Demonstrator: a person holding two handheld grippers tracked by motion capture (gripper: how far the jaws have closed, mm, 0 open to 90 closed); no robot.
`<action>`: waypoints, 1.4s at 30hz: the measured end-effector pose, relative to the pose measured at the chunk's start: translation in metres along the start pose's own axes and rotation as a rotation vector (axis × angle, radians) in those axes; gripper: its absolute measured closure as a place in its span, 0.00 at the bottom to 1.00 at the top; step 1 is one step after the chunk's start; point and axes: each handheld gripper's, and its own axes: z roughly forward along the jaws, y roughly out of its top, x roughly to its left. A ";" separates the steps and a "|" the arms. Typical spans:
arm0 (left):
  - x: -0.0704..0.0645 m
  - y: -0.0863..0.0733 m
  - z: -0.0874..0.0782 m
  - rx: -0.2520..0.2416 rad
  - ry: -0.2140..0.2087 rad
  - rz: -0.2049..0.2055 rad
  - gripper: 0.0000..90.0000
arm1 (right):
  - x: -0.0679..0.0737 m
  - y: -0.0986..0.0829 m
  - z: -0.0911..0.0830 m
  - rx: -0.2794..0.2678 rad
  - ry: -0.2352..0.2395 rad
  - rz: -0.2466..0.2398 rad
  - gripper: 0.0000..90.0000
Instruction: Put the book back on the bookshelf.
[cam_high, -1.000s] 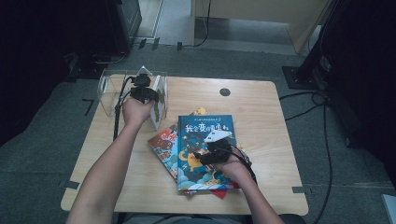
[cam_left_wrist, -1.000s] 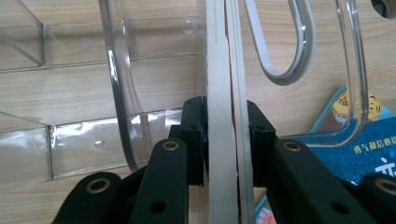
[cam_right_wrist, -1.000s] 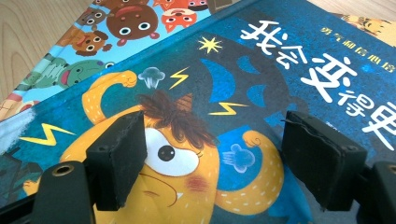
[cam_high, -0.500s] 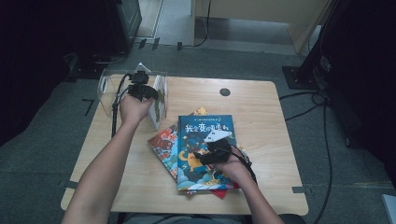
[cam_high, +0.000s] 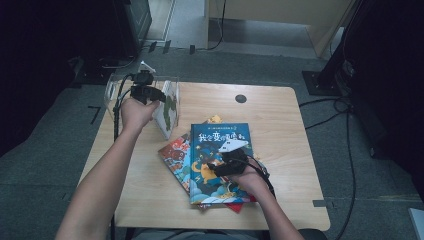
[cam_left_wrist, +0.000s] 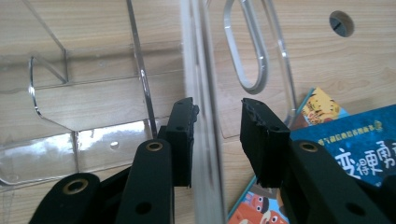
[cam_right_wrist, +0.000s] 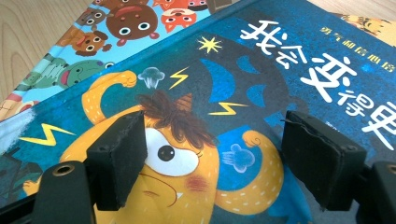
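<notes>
A clear acrylic book rack (cam_high: 114, 86) stands at the table's far left corner, with one book (cam_high: 168, 107) leaning upright at its right side. My left gripper (cam_high: 161, 96) is at the rack. In the left gripper view its jaws straddle a clear divider wall (cam_left_wrist: 205, 70) at a narrow gap, and the left gripper (cam_left_wrist: 217, 135) is open, with a sliver of space beside the right jaw. A blue picture book (cam_high: 215, 137) lies on top of a red-edged one (cam_high: 175, 150). My right gripper (cam_high: 220, 167) hovers open and wide just over the blue cover (cam_right_wrist: 261, 60), holding nothing.
The wooden table (cam_high: 285, 140) has a dark round hole (cam_high: 240, 98) near its far edge. A yellow book corner (cam_high: 215, 119) peeks out beyond the blue book. Dark equipment and cables surround the table on the floor.
My left hand and gripper have shifted slightly toward the far side at the rack. The right gripper has stayed over the blue book.
</notes>
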 end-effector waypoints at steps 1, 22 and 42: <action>-0.001 0.000 -0.002 -0.003 -0.002 0.011 0.73 | 0.000 0.000 0.000 0.000 0.000 0.001 0.25; -0.007 -0.037 -0.012 0.016 -0.133 0.103 0.65 | 0.000 0.000 0.000 -0.001 0.002 -0.002 0.28; -0.007 -0.095 0.005 -0.011 -0.229 0.214 0.62 | -0.003 -0.003 -0.007 -0.022 -0.014 0.027 0.60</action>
